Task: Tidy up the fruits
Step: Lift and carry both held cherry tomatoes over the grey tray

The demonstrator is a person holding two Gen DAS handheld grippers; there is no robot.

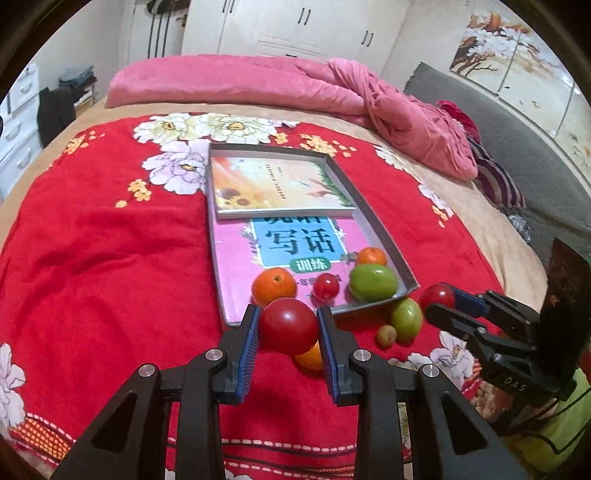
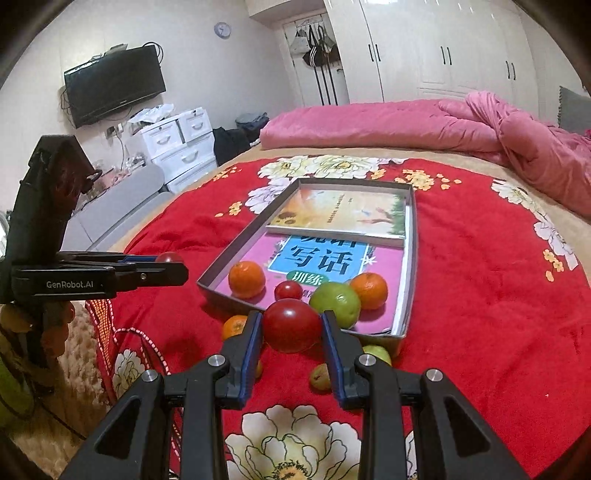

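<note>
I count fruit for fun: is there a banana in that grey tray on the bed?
No: the grey tray holds only two oranges, a small tomato, a green fruit and two books.

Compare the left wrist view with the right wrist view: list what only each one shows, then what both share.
Only the left wrist view shows the flower painting on the wall and the grey headboard beside the pink quilt.

Only the right wrist view shows the wall television, the round clock and the white drawers.

Both show the grey tray on the red floral blanket, holding two books, two oranges, a small tomato and a green fruit. Both also show each gripper shut on a red tomato: left gripper, right gripper.
</note>
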